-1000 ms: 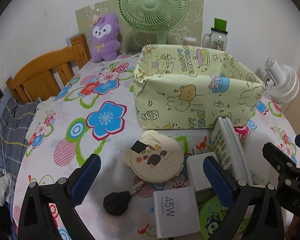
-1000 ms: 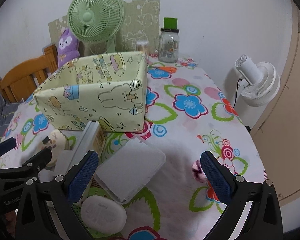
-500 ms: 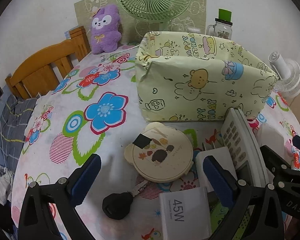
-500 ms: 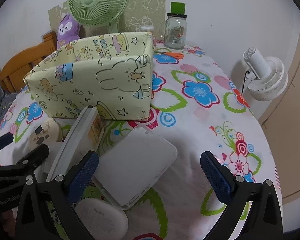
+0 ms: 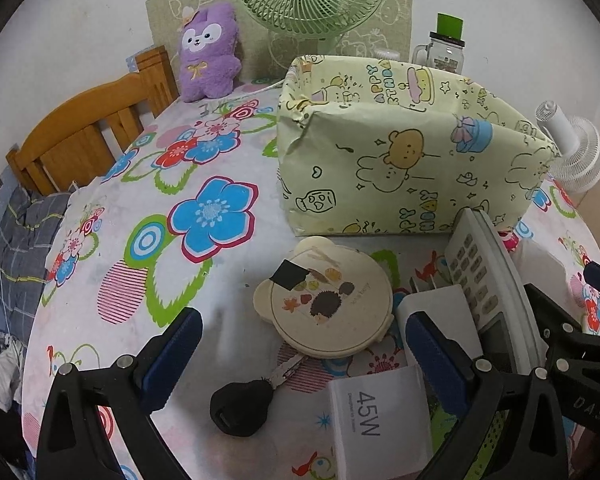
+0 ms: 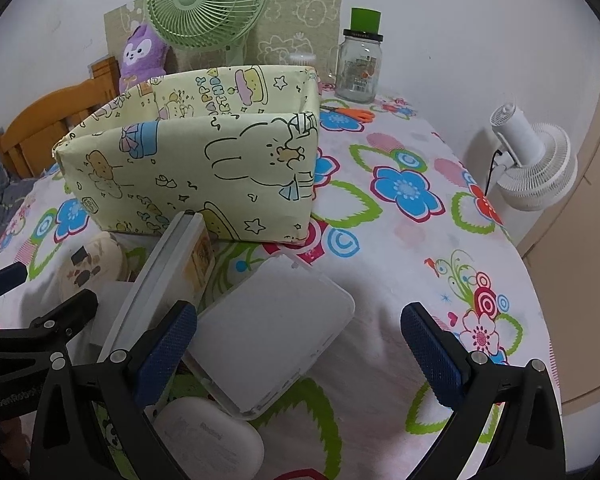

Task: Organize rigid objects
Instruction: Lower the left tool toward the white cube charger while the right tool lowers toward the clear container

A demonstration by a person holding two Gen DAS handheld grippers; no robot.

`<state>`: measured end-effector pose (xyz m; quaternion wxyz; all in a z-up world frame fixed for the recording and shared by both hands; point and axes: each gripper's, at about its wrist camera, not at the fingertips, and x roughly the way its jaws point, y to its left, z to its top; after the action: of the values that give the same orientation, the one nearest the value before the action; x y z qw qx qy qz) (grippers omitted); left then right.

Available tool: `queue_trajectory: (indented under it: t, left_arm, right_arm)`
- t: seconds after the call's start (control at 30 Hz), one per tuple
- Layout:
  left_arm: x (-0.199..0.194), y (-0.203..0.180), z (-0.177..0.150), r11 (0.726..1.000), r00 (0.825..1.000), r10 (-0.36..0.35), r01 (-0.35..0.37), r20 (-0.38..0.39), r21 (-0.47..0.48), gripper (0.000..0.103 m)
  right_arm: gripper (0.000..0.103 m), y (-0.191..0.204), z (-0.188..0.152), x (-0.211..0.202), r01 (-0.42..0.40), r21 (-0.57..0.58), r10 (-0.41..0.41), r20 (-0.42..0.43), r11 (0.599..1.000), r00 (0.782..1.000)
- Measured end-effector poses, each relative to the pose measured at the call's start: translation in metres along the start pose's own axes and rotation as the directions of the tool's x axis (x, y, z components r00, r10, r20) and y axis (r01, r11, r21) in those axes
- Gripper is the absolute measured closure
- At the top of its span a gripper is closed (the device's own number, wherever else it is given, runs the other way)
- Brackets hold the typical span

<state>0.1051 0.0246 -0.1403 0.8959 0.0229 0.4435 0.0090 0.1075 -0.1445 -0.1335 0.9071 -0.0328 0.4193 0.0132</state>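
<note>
Even indoor light, fisheye-bent edges, dark corners

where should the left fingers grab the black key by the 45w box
Take the black key by its thick plastic head, coming straight down with one finger on each flat side edge. It lies flat; the thin metal blade points toward the round bear-eared case, so it offers little to pinch.

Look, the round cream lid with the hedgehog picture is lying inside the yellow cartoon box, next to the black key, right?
Not quite. The round cream lid with the hedgehog picture is lying on the flowery tablecloth in front of the yellow cartoon box, not inside it. It is next to the black key, as you said. The left wrist view shows this.
</note>
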Motion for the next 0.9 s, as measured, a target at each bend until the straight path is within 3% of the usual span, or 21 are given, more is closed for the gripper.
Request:
queue_trajectory:
  t: [0.23,0.53,0.73,0.9]
  left_arm:
    - [-0.011,-0.006,-0.005,0.998,0.998,-0.057,0.057,0.011,0.04,0.0]
    - [-0.011,-0.028,-0.008,0.991,0.995,-0.1,0.101,-0.01,0.093,0.001]
    - [-0.009,-0.039,-0.008,0.986,0.991,-0.129,0.13,-0.02,0.105,0.006]
    - [0.0,-0.057,-0.012,0.978,0.992,-0.111,0.12,-0.066,0.169,0.019]
  right_arm:
    - [0.0,-0.006,-0.002,-0.003,-0.016,0.013,0.016,-0.046,1.0,0.999]
    - [0.0,-0.018,-0.006,-0.009,0.054,-0.003,-0.054,-0.04,0.999,0.998]
    - [0.0,-0.029,-0.006,-0.007,0.053,0.013,-0.052,-0.041,0.999,0.998]
    - [0.0,-0.039,-0.005,-0.006,0.026,0.04,-0.024,-0.046,0.999,0.999]
